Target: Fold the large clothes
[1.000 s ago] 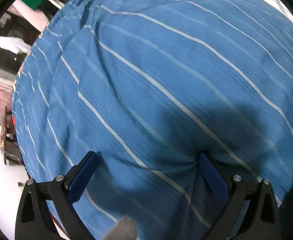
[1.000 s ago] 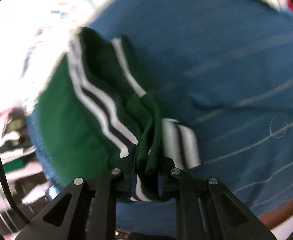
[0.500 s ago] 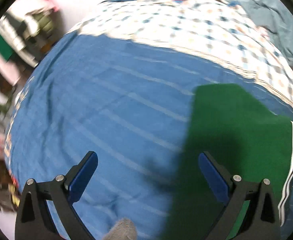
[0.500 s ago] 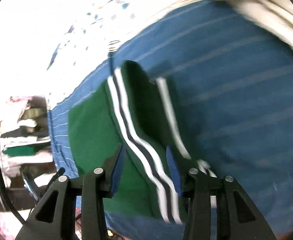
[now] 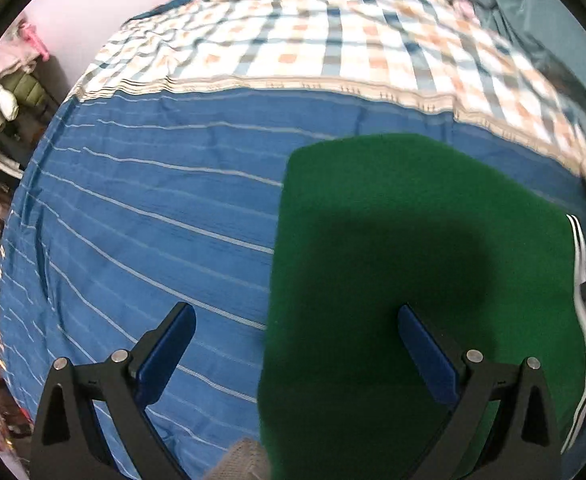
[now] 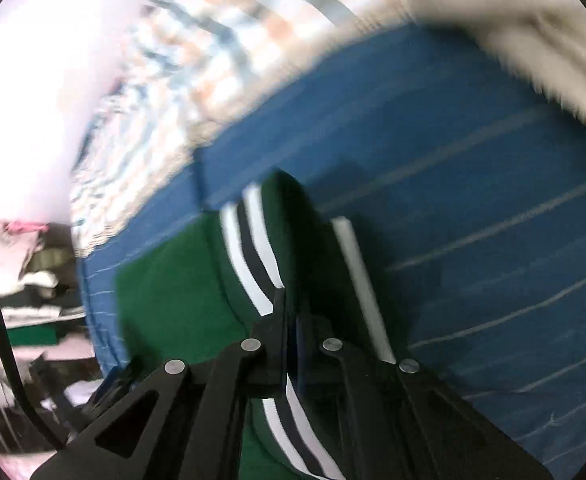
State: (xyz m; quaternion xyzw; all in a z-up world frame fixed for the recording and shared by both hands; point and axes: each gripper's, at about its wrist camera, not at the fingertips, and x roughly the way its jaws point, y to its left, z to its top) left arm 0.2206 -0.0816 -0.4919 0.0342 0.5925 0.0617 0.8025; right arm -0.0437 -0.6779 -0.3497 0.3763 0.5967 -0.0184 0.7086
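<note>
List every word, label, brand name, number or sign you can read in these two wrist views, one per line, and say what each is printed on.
None can be read in either view.
The green garment shows only white and dark stripes, no lettering.
The blue striped sheet and checked blanket carry patterns only.
The clutter at the left edge is too small and blurred to show any text.

Your right wrist view smears the checked blanket (image 6: 253, 36) beyond reading. The green garment (image 5: 413, 260) runs off your left view's bottom edge, its striped hem (image 5: 585, 320) partly cut.
</note>
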